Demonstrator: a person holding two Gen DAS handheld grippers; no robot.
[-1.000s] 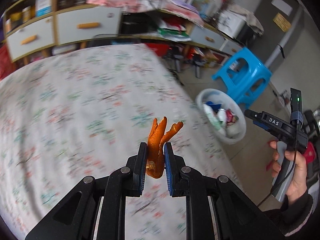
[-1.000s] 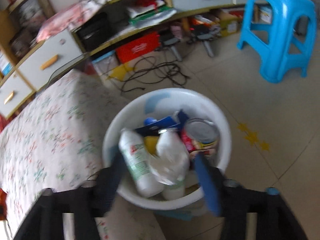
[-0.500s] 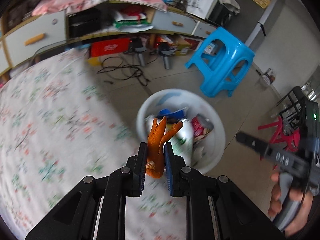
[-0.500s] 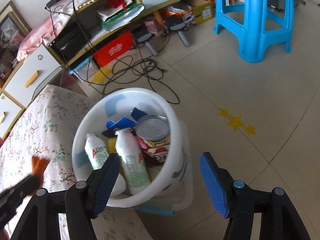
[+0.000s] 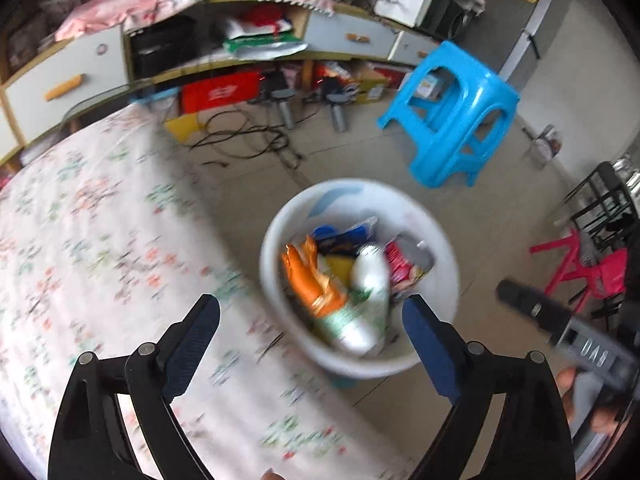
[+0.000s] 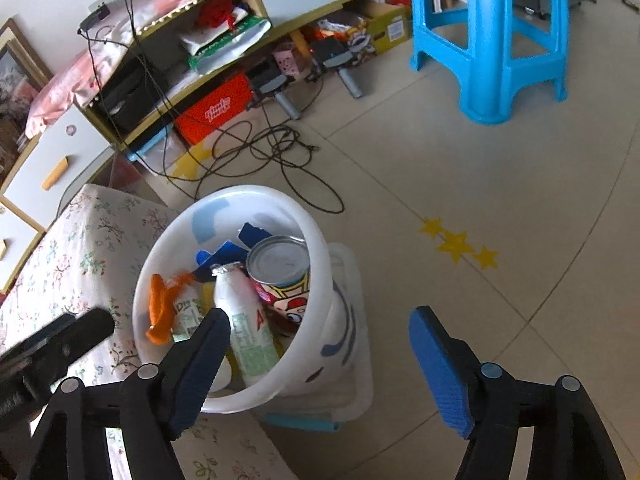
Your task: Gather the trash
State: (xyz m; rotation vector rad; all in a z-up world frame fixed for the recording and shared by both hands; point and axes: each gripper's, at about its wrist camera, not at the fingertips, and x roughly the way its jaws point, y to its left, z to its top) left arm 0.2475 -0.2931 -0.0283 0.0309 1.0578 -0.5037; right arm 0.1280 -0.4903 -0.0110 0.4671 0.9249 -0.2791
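Note:
A white trash bucket [image 5: 440, 236] [image 6: 320, 280] stands on the floor beside the bed. An orange peel-like scrap [image 5: 310, 280] [image 6: 160, 308] lies inside it at the left, among white bottles [image 6: 244, 320], a can [image 6: 280, 260] and blue wrappers. My left gripper [image 5: 310, 332] is open and empty above the bucket's near rim. My right gripper [image 6: 320, 344] is open and empty, above the bucket's right side. The left gripper's body shows at the left of the right wrist view [image 6: 48, 352].
The bed with a floral sheet [image 5: 100, 260] [image 6: 80, 248] lies left of the bucket. A blue plastic stool [image 5: 452, 112] [image 6: 496, 32] stands on the tiled floor behind. Black cables [image 6: 260, 148] and a cluttered low cabinet [image 6: 200, 60] are further back. Red furniture [image 5: 580, 264] is at the right.
My left gripper has opened and the orange scrap has dropped into the bucket. The right gripper has stayed open and shifted slightly.

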